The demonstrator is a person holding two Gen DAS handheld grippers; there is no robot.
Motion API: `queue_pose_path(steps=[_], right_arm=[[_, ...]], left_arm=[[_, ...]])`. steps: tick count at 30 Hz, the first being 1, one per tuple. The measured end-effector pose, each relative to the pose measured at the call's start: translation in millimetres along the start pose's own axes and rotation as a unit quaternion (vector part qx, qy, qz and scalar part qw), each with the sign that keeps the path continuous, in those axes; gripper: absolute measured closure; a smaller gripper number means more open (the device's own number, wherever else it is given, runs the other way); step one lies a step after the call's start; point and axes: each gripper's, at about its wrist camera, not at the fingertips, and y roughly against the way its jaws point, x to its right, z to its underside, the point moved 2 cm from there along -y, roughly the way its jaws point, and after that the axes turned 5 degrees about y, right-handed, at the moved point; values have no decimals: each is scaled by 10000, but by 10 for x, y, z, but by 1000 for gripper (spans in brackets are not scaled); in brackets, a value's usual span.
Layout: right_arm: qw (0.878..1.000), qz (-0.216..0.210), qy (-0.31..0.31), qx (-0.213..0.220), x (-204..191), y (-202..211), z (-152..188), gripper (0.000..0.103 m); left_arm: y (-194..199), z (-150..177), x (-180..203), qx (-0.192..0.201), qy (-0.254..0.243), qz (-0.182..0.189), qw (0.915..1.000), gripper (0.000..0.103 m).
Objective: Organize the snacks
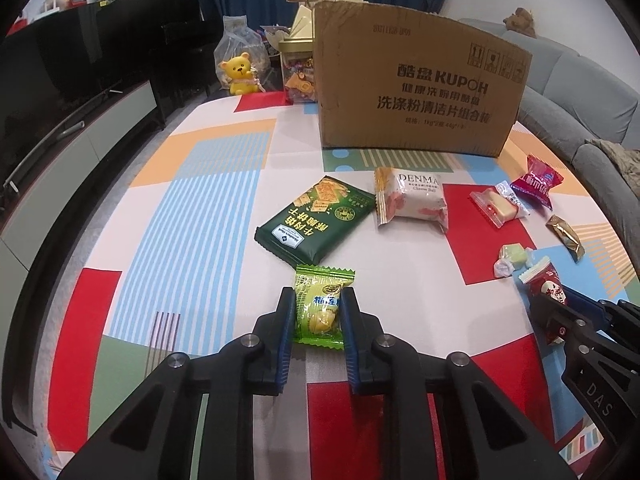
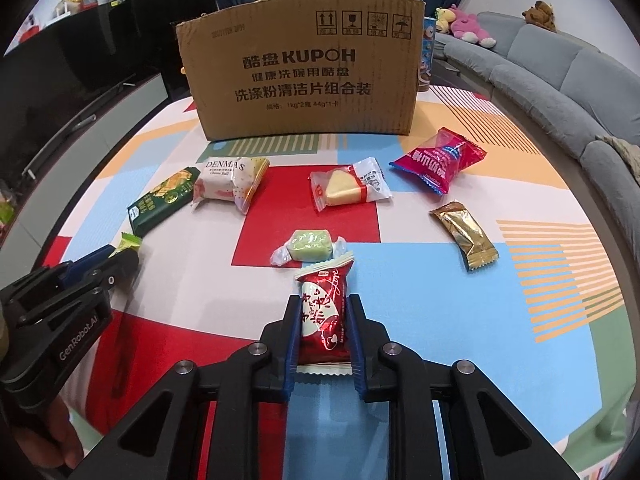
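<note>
Jaws of our left gripper (image 1: pixel 318 312) pinched a bright green sweet packet (image 1: pixel 320 304) low over the patterned worktop (image 1: pixel 192 208); our right gripper (image 2: pixel 322 328) clamped a glossy red white-edged packet (image 2: pixel 323 312), short of the cardboard box (image 2: pixel 300 72).

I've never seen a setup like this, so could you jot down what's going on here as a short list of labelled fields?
Setting: patterned tablecloth, KUPOH cardboard box at the far side
Left tool: shut on green durian candy packet
Right tool: shut on red snack packet
Loose snacks: dark green cracker pack, DENMAS Cheese Ball pack, clear-wrapped cake wedge, pink-red candy bag, gold foil packet, pale green wrapped sweet
Box contents: not visible
</note>
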Motion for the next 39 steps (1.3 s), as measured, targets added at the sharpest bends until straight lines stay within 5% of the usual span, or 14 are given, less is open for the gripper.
queue_pose_path(steps=[39], right_arm=[[9973,10,-63,735,204,471,-411,80]], left_arm=[[403,-314,218,497,-92,176,9986,81]])
